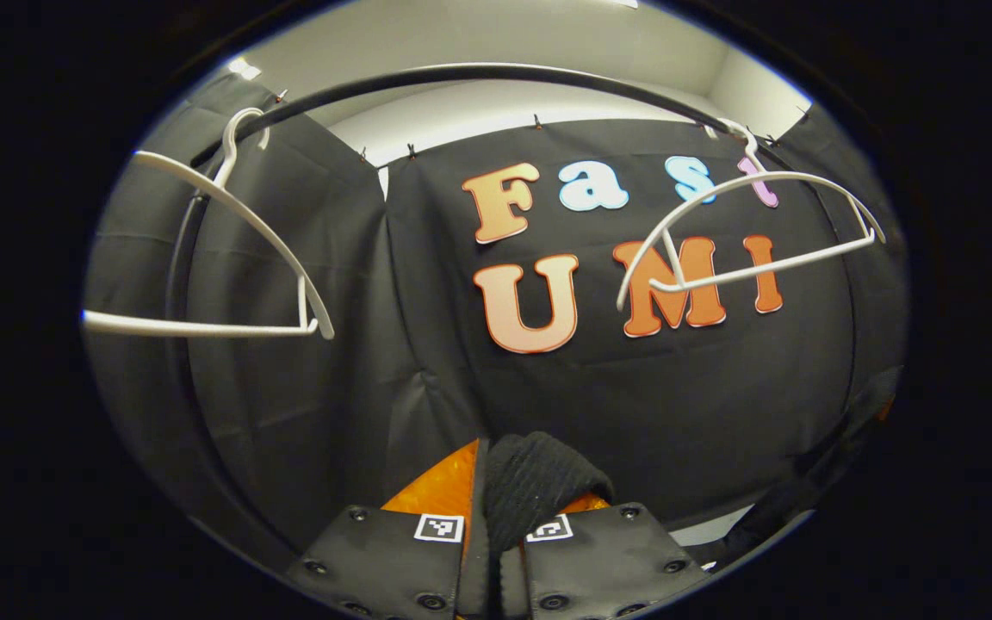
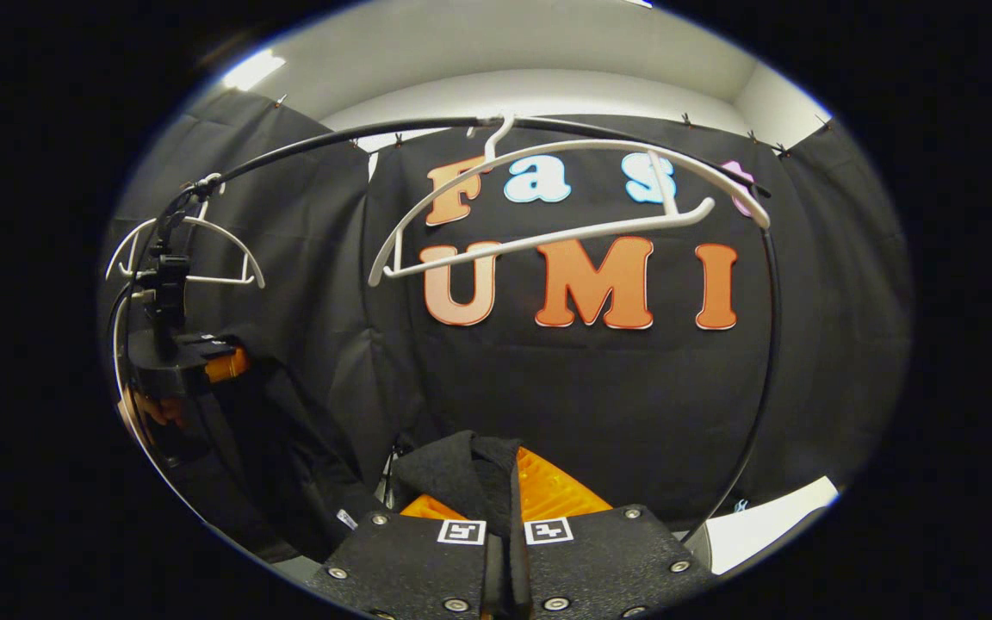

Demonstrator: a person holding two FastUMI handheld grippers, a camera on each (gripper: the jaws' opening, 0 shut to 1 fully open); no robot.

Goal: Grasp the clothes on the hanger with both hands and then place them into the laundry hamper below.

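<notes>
At bottom centre the left gripper (image 1: 496, 538) pinched dark knitted cloth (image 1: 535, 486), while two bare white hangers (image 1: 229, 258) hung from the rail (image 1: 479, 73) above.

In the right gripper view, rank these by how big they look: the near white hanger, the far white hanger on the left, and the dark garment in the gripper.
1. Near white hanger
2. Dark garment, pinched in the right gripper
3. Far white hanger; distance shrinks it, so true size is unsure.

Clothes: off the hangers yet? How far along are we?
Done: both white hangers, the left hanger and the right hanger, hang bare on the rail. In hand: the left tongs and the right tongs each pinch a fold of the dark garment. Left: lowering it into the hamper.
</notes>
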